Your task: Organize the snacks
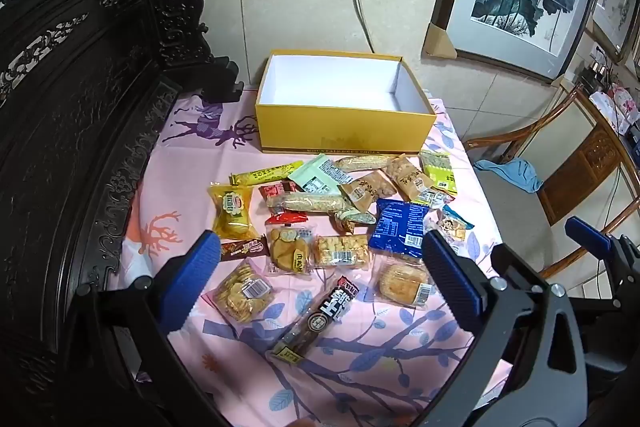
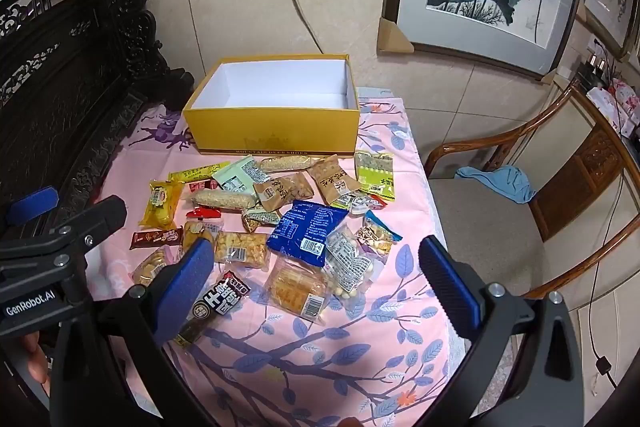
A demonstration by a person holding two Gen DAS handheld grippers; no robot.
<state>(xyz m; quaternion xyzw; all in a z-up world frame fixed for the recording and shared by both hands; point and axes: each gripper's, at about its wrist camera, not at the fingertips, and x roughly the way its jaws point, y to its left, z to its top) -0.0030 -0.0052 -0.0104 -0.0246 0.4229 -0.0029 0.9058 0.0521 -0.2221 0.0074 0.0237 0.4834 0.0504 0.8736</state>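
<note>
Yellow box (image 2: 276, 131), open-topped, white inside, nothing in it; stands at the far side of the pink leaf-print tablecloth (image 2: 320, 347). Snack packets lie scattered just in front of the box: blue bag (image 2: 306, 231), black bar (image 2: 220, 297), yellow-wrapped cake (image 2: 160, 205), green packet (image 2: 374, 173). Right gripper (image 2: 316, 277) in the foreground, jaws wide apart, nothing between them. Left gripper's arm (image 2: 60, 251) at the left edge. Wooden chair (image 2: 520, 227) to the right, blue cloth (image 2: 500, 183) on its seat.

"GenRobot.AI" is showing in white on the left gripper (image 2: 48, 223) body. "MOUNTAIN DEER SHOES" is running along the yellow box (image 2: 276, 129) front's dark band, only faintly legible. Snack packet print is staying unreadable.
</note>
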